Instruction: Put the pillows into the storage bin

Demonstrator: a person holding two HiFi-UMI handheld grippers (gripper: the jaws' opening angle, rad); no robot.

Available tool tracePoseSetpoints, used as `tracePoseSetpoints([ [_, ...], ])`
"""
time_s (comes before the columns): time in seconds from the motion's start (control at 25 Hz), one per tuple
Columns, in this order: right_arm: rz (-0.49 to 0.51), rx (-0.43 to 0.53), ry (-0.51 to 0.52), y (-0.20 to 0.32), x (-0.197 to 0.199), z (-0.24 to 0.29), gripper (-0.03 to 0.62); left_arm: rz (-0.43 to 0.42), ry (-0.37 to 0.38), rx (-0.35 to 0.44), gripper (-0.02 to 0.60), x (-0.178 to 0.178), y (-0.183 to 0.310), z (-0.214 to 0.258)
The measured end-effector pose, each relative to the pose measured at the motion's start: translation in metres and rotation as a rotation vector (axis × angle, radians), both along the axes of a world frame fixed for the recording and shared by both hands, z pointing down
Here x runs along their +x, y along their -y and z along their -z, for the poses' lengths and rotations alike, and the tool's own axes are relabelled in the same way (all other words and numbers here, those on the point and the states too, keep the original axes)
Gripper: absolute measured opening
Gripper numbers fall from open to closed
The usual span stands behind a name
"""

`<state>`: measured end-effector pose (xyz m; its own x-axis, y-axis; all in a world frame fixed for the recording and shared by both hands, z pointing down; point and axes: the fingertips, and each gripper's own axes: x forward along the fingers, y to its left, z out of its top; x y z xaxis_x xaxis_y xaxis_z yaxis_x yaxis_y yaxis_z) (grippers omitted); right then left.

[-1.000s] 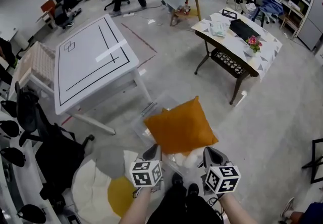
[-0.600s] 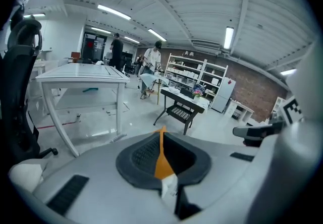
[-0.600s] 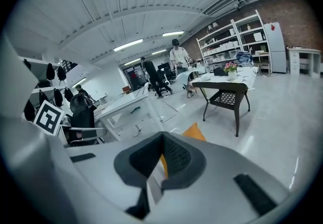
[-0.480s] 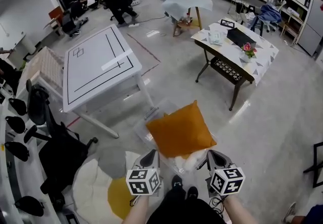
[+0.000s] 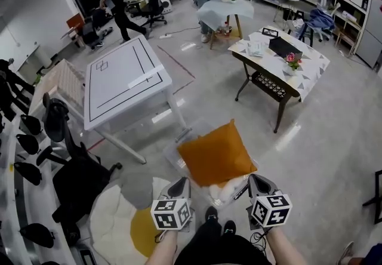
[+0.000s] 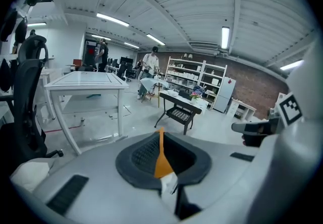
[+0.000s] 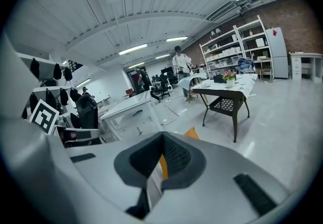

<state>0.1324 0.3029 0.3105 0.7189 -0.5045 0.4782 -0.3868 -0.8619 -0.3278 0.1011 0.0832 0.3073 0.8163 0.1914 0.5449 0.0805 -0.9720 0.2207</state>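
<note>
Your left gripper [image 5: 181, 182] and right gripper [image 5: 255, 179] each clamp a near corner of the soft, square orange pillow [image 5: 216, 154]. It sits skewed, with one corner pointing far.

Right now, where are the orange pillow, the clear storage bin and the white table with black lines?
orange pillow [image 5: 216, 153], head view, middle of its upper face.
storage bin [image 5: 173, 151], head view, its clear left wall beside the pillow.
white table [image 5: 126, 79], head view, centre of its top.
</note>
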Motion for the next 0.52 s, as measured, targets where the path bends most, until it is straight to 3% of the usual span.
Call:
tracePoseSetpoints([
  [0.52,0.026,0.002,-0.034,-0.028,-0.023,0.014,0.000,-0.023,-0.033,0.038,0.028,-0.027,-0.031,0.017],
])
